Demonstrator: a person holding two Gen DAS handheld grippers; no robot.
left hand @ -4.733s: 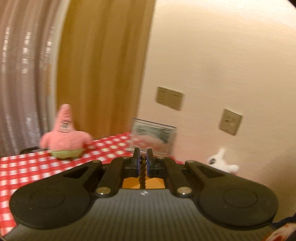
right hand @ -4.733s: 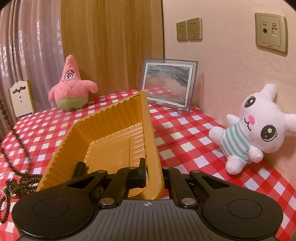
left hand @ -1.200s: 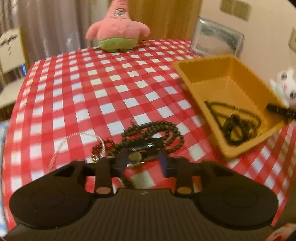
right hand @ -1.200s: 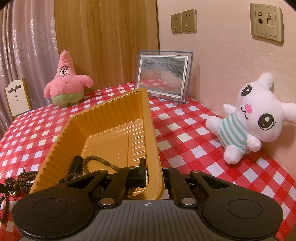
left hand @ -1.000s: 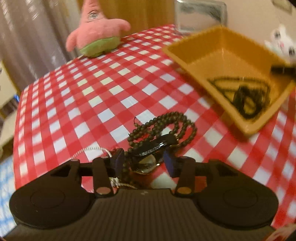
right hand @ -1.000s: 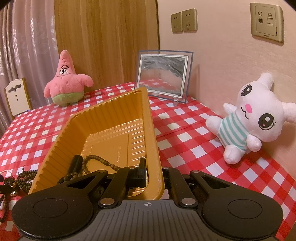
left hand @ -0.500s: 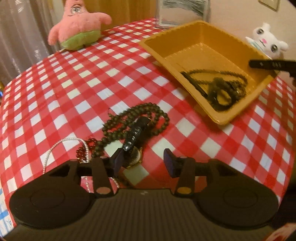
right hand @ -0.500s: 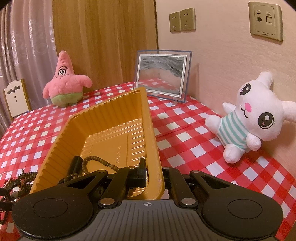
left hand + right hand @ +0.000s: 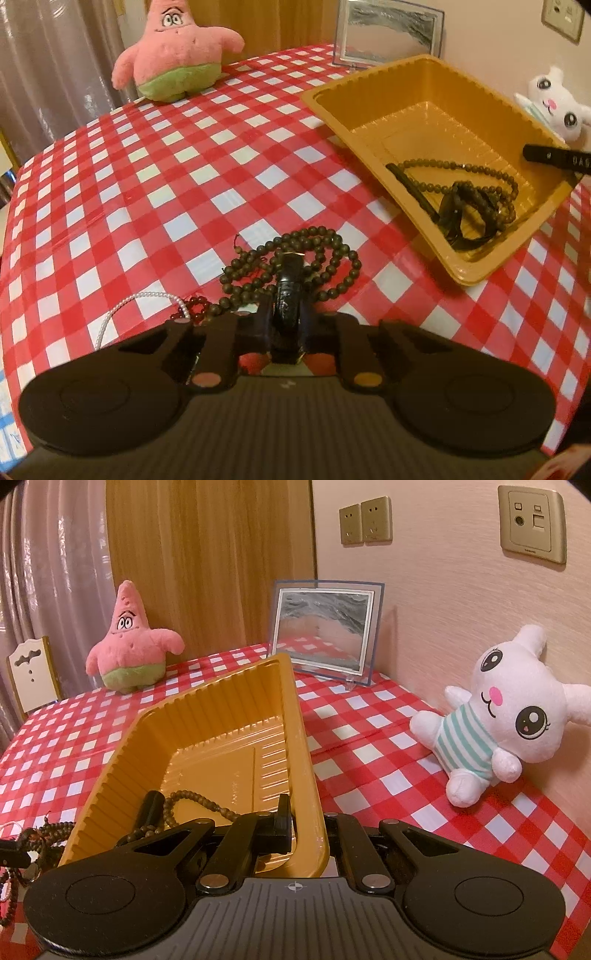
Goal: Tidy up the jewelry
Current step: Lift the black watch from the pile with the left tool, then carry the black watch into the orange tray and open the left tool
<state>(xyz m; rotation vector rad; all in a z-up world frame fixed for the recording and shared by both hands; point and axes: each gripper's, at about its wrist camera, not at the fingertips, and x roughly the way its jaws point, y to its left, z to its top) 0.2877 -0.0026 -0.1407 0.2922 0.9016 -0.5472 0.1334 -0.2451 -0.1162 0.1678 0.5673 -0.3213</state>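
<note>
Black strap (image 9: 289, 291), glossy (a watch, its face hidden behind the fingers), stands between the closing jaws of the left gripper (image 9: 286, 326), pads pressing it; dark bead necklace (image 9: 295, 258) coiled on the checked cloth (image 9: 147, 192) just beyond, pearl strand (image 9: 140, 301) partly cut off; right gripper (image 9: 306, 825) clenched on the amber tray (image 9: 207, 734) wall, one finger hidden outside it; tray holds beads (image 9: 192, 801).

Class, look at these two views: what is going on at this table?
A person is sorting jewelry with two handheld grippers. The right gripper is shut on the rim of the orange tray, which already holds dark beads. The left gripper is closing on a black watch strap lying on a bead necklace.
</note>
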